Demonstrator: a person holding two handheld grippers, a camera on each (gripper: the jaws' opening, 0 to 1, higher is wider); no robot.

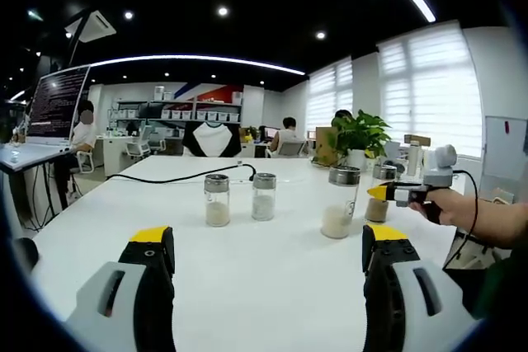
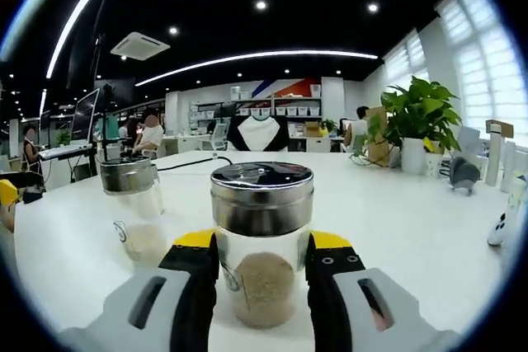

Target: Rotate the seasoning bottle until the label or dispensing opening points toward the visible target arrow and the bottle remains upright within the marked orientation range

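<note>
Left gripper view: left gripper spread wide, holding nothing, above the white table.
Right gripper view: right gripper grips the upright seasoning bottle on the table.
Risk: a slanted twist may tip it.

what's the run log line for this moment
right tongs: around seasoning bottle, upright on white table | left tongs: open, holding nothing | three other bottles standing

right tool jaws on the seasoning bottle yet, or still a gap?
Touching. In the right gripper view, both yellow-tipped jaws of the right tool press against the glass sides of the seasoning bottle; no gap shows.
</note>
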